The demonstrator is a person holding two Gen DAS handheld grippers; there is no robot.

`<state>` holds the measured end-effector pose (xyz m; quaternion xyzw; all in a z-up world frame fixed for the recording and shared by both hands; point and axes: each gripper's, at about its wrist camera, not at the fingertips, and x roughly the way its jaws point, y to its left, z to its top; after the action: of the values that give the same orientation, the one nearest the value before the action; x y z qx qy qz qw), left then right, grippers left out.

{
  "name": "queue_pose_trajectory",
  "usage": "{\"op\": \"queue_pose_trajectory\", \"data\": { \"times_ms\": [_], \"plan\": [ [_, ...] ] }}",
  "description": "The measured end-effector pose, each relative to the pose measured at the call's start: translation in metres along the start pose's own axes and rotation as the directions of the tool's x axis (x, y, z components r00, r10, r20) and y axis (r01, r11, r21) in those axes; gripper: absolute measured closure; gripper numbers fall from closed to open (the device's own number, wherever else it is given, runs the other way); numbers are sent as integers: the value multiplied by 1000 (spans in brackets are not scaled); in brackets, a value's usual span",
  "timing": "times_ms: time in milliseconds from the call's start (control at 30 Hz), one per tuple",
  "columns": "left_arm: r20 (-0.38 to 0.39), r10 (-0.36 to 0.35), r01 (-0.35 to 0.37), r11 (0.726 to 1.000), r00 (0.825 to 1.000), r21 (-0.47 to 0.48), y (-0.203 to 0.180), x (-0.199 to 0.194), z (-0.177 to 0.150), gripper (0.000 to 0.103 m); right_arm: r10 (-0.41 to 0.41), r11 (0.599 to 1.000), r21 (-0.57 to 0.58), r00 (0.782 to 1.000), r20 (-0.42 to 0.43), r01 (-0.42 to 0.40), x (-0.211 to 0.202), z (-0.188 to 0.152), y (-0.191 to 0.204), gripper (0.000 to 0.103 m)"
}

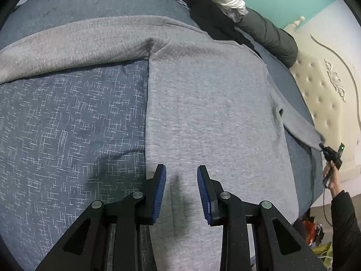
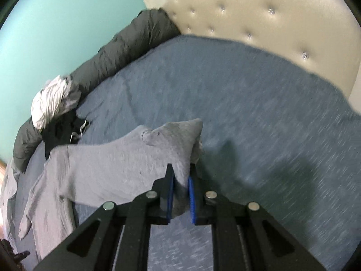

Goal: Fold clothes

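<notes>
Grey sweatshirt (image 1: pixel 203 103): spread flat on blue bedspread (image 1: pixel 67 124). Left gripper (image 1: pixel 181 169): jaws apart, hovering over the hem, holding nothing. Right gripper (image 2: pixel 180 176): clamped on a sleeve cuff, lifting it clear. Dark jacket (image 2: pixel 126 45) along the far edge, beside cream tufted headboard (image 2: pixel 259 18)

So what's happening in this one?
A person is folding a grey sweater spread on a blue bedspread. The right gripper is shut on the end of one sleeve and holds it lifted off the bed, out to the side. The left gripper is open and hovers over the sweater's body, holding nothing. Other clothes, a dark jacket and a white garment, lie along the far edge of the bed.
</notes>
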<state>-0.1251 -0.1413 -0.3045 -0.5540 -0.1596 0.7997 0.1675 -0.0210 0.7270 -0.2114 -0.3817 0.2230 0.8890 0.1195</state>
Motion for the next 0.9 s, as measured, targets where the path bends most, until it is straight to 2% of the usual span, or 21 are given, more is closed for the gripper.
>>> {"op": "queue_pose_trajectory", "data": {
  "times_ms": [233,467,567,700,900],
  "plan": [
    [-16,14,-14,1000,1000,2,-2,3,-2,72,-73,996,-42,997,25,74,-5,37,-10,93],
    [-31,18,-18,1000,999,11,-10,8,-1,72,-148,983,-114,989,-19,145,17,44,-9,92],
    [-36,19,-18,1000,999,20,-13,9,0,72,-187,975,-130,982,-42,180,28,43,-10,88],
    [-39,14,-13,1000,999,27,-14,12,4,72,-230,970,-86,973,-30,227,28,37,-28,85],
    [-49,9,-8,1000,999,23,-13,20,7,72,-217,976,0,975,-37,218,19,27,-68,84]
  ]
}}
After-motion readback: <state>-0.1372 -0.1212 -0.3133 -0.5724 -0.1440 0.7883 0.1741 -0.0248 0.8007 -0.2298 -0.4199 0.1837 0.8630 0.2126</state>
